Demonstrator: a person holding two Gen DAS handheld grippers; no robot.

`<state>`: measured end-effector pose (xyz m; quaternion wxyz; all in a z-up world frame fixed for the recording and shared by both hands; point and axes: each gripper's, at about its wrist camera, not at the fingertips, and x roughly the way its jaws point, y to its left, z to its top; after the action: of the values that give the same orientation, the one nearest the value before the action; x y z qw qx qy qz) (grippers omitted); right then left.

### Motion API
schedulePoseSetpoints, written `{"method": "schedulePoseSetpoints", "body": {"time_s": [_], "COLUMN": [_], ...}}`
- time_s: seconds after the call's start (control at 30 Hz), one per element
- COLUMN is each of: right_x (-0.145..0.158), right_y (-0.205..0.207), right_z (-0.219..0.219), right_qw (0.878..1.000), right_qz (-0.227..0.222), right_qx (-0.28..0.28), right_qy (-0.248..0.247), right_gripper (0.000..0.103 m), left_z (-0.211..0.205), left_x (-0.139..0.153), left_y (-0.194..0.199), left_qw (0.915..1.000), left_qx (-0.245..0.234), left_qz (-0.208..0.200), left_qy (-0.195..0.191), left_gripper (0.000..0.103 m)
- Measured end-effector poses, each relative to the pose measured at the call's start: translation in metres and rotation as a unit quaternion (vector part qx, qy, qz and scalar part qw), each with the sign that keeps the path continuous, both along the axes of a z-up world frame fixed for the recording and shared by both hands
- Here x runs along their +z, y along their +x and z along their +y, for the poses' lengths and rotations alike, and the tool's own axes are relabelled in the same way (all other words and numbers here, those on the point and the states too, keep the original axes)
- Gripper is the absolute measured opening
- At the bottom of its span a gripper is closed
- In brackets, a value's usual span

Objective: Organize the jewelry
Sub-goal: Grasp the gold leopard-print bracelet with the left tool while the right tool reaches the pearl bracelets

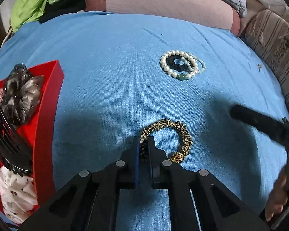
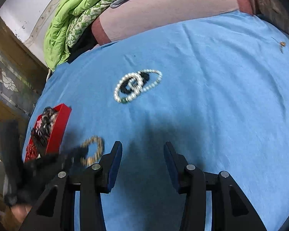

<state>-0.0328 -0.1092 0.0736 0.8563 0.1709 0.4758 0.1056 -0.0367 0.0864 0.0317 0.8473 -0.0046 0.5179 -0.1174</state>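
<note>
Progress looks partial, judging by how things lie. Your red plastic tray [image 1: 48,100] at the left edge of the blue cloth [image 1: 109,88] already holds several pieces: a grey fabric bow clip [image 1: 21,94], a black comb-like clip [image 1: 7,134] and a white spotted scrunchie [image 1: 15,196]. Still out on the cloth are the leopard-print fabric bracelet with a gold bead ball [image 1: 175,134] and, farther up, a cluster of white pearl bracelets lying over a black scrunchie [image 1: 181,65], one with a green bead. A small gold item [image 1: 259,66] lies alone near the right edge; what it is cannot be made out.

Your left gripper [image 1: 144,146] has its jaws pinched nearly together on the left side of the leopard-print band, which still appears to rest on the cloth just right of the tray. Your right gripper [image 2: 142,154] hangs about half open over bare cloth, holding nothing, with the pearl cluster well ahead of it. So this piece, then the pearls and the small item, remain for you.
</note>
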Motion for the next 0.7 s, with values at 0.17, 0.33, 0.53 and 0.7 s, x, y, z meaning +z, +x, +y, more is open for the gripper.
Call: {"method": "schedulePoseSetpoints", "body": {"time_s": [0.17, 0.33, 0.53, 0.7], "right_x": [-0.005, -0.014, -0.019, -0.020], "right_y": [0.043, 0.080, 0.088, 0.064], "right_z": [0.008, 0.029, 0.039, 0.015], "right_qw": [1.000, 1.000, 0.997, 0.993], "right_qz": [0.001, 0.015, 0.028, 0.045], "right_qx": [-0.002, -0.009, -0.042, -0.058], "right_qy": [0.003, -0.002, -0.060, -0.094], "right_gripper": [0.049, 0.048, 0.016, 0.001], "left_z": [-0.005, -0.006, -0.004, -0.002], "left_x": [0.000, 0.000, 0.000, 0.000], "left_y": [-0.003, -0.003, -0.007, -0.009], "left_qw": [0.9998, 0.9993, 0.9993, 0.9995], "left_qx": [-0.009, -0.017, -0.013, -0.010], "left_qz": [-0.018, -0.032, -0.033, -0.031], "left_qy": [0.006, 0.009, 0.004, 0.002], "left_gripper": [0.009, 0.009, 0.009, 0.010]}}
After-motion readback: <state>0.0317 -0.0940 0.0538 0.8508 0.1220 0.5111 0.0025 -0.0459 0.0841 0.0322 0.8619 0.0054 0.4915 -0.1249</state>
